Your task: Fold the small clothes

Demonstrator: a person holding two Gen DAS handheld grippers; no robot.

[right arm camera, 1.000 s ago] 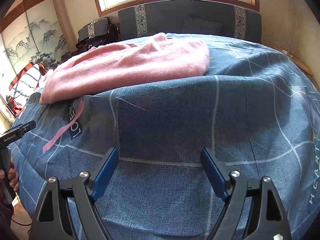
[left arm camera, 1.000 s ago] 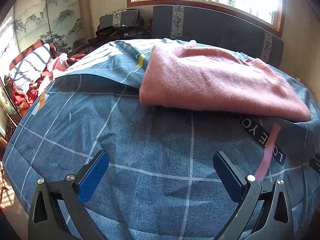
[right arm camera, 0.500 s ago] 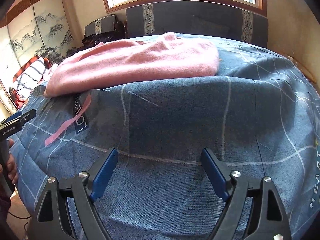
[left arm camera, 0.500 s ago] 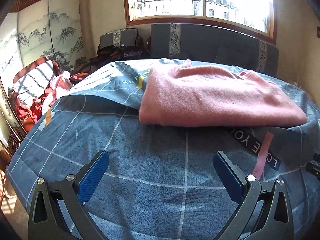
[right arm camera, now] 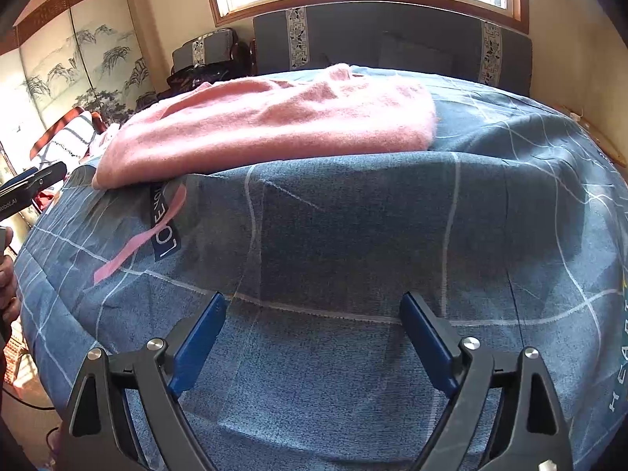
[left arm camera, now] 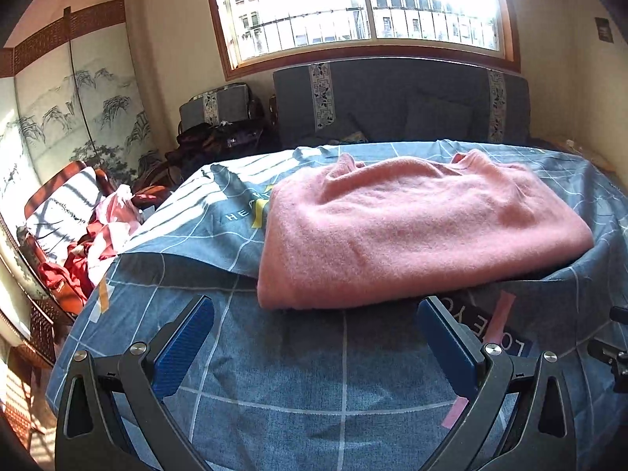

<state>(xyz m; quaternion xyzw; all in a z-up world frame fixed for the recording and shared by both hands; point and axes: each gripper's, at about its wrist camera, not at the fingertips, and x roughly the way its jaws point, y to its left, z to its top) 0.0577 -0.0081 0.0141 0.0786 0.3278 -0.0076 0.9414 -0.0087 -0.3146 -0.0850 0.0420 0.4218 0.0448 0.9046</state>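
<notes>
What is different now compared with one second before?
The left tool has risen, bringing more window into view. The right tool has just been opening slightly, nothing between its jaws. The pink sweater stayed folded on the blue bedcover, untouched.

Sunlit room: big window (left arm camera: 365, 11) in cream wall, dark headboard (left arm camera: 400, 102) below it. Painted landscape screen (left arm camera: 74, 117) on left. Striped cushion (left arm camera: 62, 212) and clothes pile (left arm camera: 98, 247) beside bed (left arm camera: 298, 353).
</notes>
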